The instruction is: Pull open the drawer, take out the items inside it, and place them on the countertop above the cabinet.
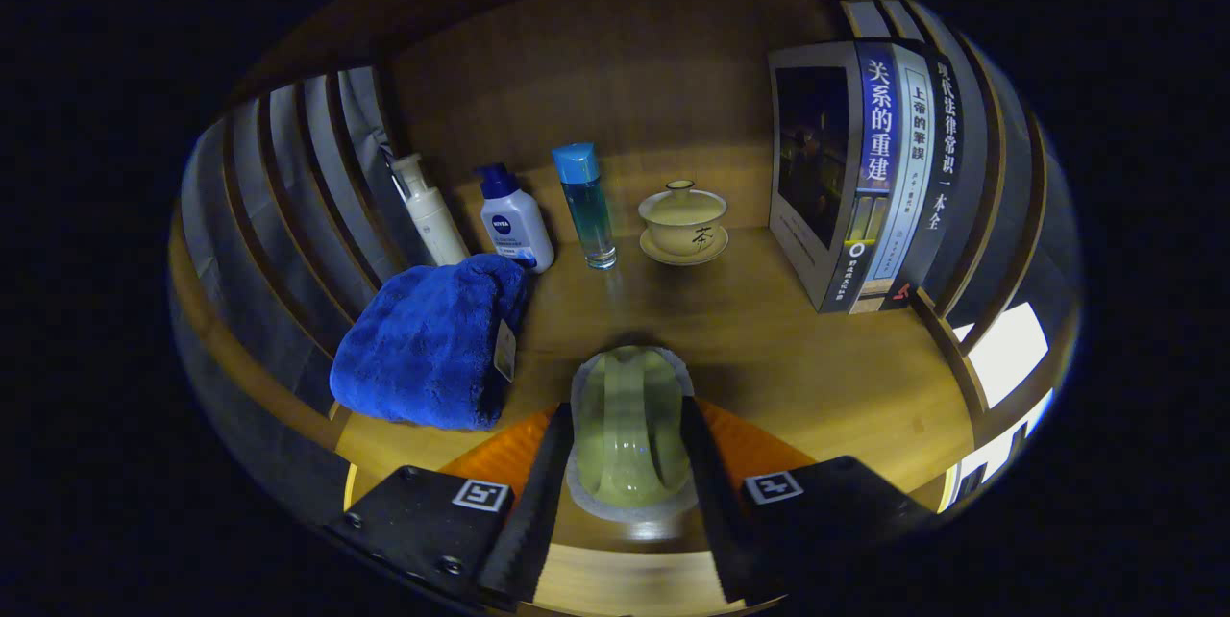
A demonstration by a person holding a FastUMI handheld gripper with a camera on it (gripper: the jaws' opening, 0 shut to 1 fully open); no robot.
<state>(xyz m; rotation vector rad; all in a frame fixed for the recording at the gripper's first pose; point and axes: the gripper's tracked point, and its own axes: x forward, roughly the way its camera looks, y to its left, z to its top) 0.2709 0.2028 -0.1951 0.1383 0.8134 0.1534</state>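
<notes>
Already over the counter (769, 357), the gripper (629, 449) clamps a pale green jar (629, 415) between both fingers, seemingly mid-placement. Beyond, a blue towel (428, 343) lies near the left edge; bottles (514, 228) line the back. Whether the drawer holds more is hidden.

fingers (629, 492) clamping green cup (629, 425), countertop (817, 367)

A home-like setting, staged as a wooden shelf nook or countertop (817, 357) with a wood back panel and slatted sides. Beyond the gripper's fingers stand household things: a pump bottle (428, 213), a white lotion bottle (514, 225) and a blue-capped toner bottle (586, 204), toiletries of a bedroom or bathroom. A lidded tea bowl on its saucer (683, 223) and a row of upright books (870, 175) sit further right; a folded blue towel (428, 343) lies left of the fingers.
</notes>
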